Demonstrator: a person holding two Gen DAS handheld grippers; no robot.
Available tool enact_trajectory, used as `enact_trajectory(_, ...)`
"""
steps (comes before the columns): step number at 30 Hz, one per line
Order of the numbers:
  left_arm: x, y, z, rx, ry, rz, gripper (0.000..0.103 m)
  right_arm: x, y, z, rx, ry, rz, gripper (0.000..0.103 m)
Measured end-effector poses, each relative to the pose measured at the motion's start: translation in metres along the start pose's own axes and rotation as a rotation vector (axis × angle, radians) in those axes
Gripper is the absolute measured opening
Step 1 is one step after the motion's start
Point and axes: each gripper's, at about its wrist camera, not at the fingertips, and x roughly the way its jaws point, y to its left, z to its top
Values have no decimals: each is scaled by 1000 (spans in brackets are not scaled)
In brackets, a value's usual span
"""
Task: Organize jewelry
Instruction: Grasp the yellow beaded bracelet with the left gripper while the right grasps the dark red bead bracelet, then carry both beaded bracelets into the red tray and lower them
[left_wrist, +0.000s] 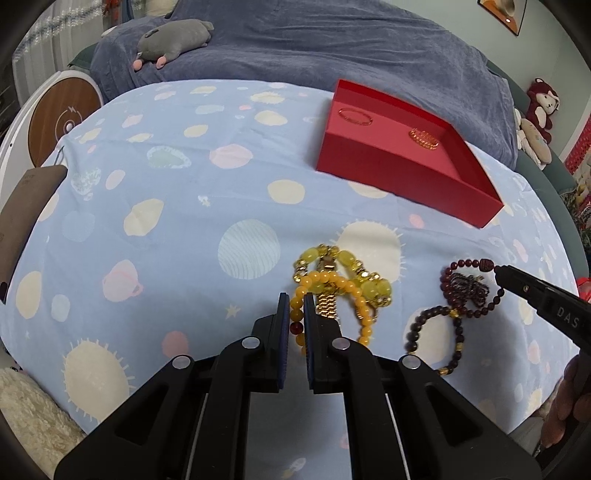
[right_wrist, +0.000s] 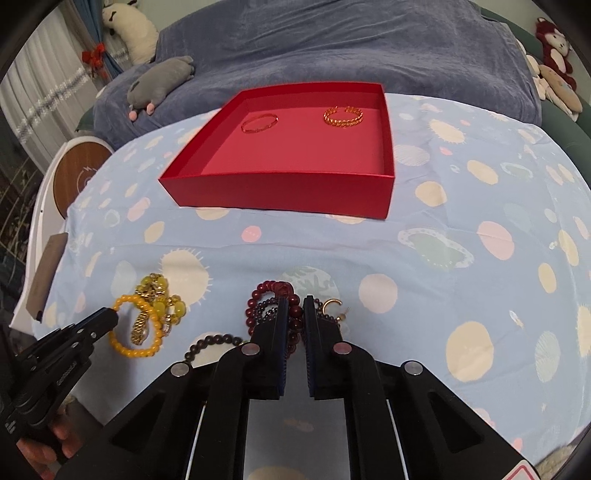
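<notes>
One red box (right_wrist: 280, 188), two gold bangles (right_wrist: 259, 123), perhaps five bracelets (left_wrist: 334, 291).

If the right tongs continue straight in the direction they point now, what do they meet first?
Probably the dark red bead bracelet, which already lies between the right tongs; beyond it comes the patterned cloth, then the red box. Depth is uncertain.

My grippers (left_wrist: 295, 306) are matt black plastic with bright metal pins. The yellow bracelet (left_wrist: 325, 291) has glossy, smooth beads; the dark red beads (right_wrist: 273, 306) are polished (wood or resin, cannot tell). The red box (right_wrist: 288, 188) looks like matt card. The spotted sheet (right_wrist: 461, 221) is smooth cloth, lightly creased.
</notes>
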Motion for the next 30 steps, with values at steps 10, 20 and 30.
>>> enact_trajectory(10, -33, -21, 16, 37, -53, -64, 8, -50, -10, -6, 43, -50, 25, 7)
enact_trajectory(20, -53, -52, 46, 87, -92, -135, 8, -76, -20, 14, 46, -101, 30, 7)
enact_trajectory(30, -54, -59, 47, 94, -85, -161, 8, -78, -27, 11, 67, -97, 55, 7)
